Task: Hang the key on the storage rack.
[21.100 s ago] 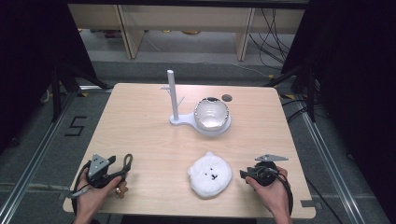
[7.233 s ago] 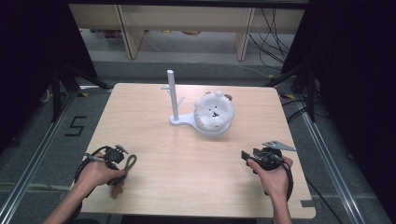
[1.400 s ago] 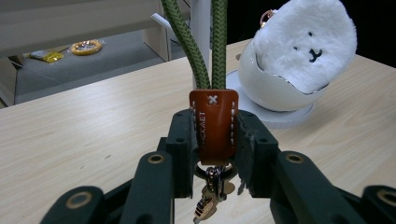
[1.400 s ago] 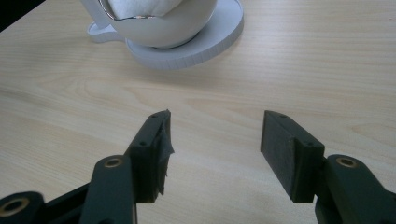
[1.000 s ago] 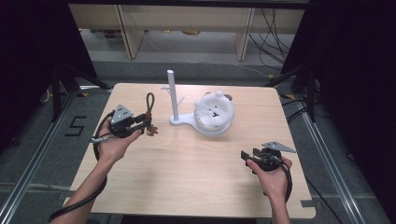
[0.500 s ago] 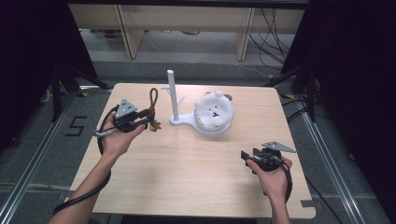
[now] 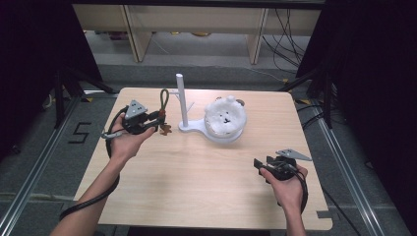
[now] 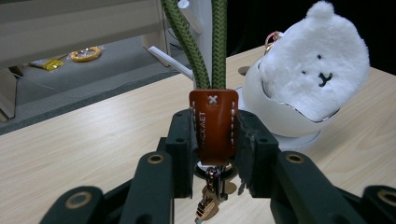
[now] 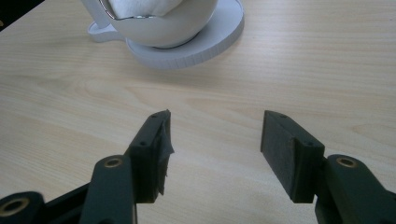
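Note:
My left gripper (image 7: pixel 156 119) is shut on a keychain: its jaws pinch the brown leather tab (image 8: pixel 213 125), the green rope loop (image 7: pixel 163 100) stands up above it, and metal keys (image 8: pixel 208 196) hang below. It hovers just left of the white stand's upright post (image 7: pixel 181 96). A white fluffy bear pouch (image 7: pixel 225 114) lies in the stand's white bowl (image 8: pixel 280 120). My right gripper (image 7: pixel 259 163) rests near the table's front right, open with nothing between its jaws, and points at the bowl's base (image 9: pixel 205 44).
The light wooden table (image 7: pixel 206 187) has bare room in the middle and front. A short peg (image 7: pixel 192 104) sticks out of the post. Shelving and cables lie on the floor beyond the far edge.
My left gripper has carried the keychain a little right and away from me, closer to the white post. The right gripper has stayed put.

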A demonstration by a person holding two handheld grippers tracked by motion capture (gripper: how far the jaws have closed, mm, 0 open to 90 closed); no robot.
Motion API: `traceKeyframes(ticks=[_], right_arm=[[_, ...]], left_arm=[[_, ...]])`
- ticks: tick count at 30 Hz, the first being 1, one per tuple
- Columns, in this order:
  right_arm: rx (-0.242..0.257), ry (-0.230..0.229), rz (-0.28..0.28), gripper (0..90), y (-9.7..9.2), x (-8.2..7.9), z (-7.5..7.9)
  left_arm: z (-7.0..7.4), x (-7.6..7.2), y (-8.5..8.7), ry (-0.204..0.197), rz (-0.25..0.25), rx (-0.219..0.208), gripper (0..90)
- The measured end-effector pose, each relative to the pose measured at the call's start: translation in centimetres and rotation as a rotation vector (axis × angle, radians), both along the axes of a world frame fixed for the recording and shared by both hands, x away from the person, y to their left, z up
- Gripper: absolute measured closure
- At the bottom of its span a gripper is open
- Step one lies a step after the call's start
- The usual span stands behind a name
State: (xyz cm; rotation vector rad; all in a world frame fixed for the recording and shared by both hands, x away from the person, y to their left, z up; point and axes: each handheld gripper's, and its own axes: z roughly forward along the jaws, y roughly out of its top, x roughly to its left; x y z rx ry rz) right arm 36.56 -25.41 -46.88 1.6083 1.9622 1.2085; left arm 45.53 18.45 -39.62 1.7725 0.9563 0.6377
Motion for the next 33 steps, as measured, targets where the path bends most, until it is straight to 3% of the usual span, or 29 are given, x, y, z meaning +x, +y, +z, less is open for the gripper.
traceKeyframes(ticks=[1, 5, 6, 8, 10, 18, 20, 22, 26, 28, 33], right_arm=[[-0.017, -0.019, 0.012, 44.0, -0.2, 0.1, -0.1], [0.008, -0.002, 0.003, 44.0, 0.1, 0.0, -0.1], [-0.028, -0.027, 0.017, 44.0, -0.2, 0.2, -0.1], [0.003, -0.002, 0.002, 43.9, 0.0, 0.0, 0.0], [-0.027, -0.024, 0.014, 43.9, -0.3, 0.2, -0.1], [-0.027, -0.024, 0.016, 43.8, -0.3, 0.2, -0.1], [0.003, 0.001, -0.003, 43.8, 0.0, 0.0, 0.0], [-0.030, -0.025, 0.011, 43.8, -0.3, 0.2, -0.1], [-0.025, -0.028, 0.014, 43.8, -0.4, 0.1, -0.1], [0.006, -0.002, 0.000, 43.8, -0.1, 0.0, -0.1], [-0.032, -0.022, 0.013, 43.8, -0.3, 0.3, -0.3]], left_arm=[[0.0, 0.1, -0.1, 0.001, 0.001, -0.003, 68.5], [0.1, 0.5, -0.2, 0.008, -0.002, 0.001, 68.4], [0.0, 0.7, -0.3, 0.014, -0.001, 0.001, 68.4], [-0.1, 0.9, -0.4, 0.019, 0.000, 0.002, 68.4], [-0.2, 1.1, -0.5, 0.024, 0.002, -0.003, 68.4], [-0.6, 1.8, -1.0, 0.042, 0.007, -0.006, 68.3], [-0.6, 1.9, -1.2, 0.043, 0.005, -0.006, 68.3], [-0.7, 2.1, -1.5, 0.049, 0.004, -0.005, 68.3], [-1.0, 2.4, -1.7, 0.061, 0.006, -0.003, 68.2], [-1.2, 2.5, -1.9, 0.068, 0.007, -0.003, 68.2], [-1.6, 2.8, -2.2, 0.080, 0.008, 0.001, 68.0]])
